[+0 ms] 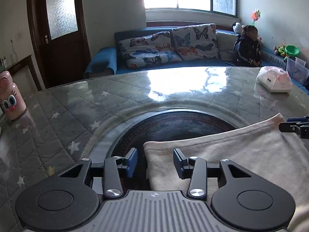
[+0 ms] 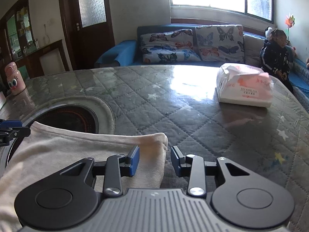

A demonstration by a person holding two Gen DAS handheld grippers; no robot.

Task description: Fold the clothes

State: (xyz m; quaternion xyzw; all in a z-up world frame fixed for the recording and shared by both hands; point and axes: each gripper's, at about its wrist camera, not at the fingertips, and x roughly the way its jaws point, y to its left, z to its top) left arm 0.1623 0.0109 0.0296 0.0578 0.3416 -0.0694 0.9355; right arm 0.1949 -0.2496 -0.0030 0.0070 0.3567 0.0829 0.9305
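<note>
A cream-white garment (image 1: 231,150) lies flat on the glass-topped table; it also shows in the right wrist view (image 2: 77,150). My left gripper (image 1: 155,162) is open, its jaws straddling the garment's left corner, one finger on each side of the edge. My right gripper (image 2: 155,161) is open over the garment's right corner, the left finger above the cloth, the right finger above bare table. Each gripper's tip shows at the edge of the other view: the right one in the left wrist view (image 1: 295,127) and the left one in the right wrist view (image 2: 11,130).
The table (image 2: 193,119) has a quilted grey star cover under glass and a round dark inset (image 1: 173,127). A tissue pack (image 2: 245,87) lies at the far right, a pink bottle (image 1: 11,96) at the far left. A sofa with a seated child (image 2: 276,54) is behind.
</note>
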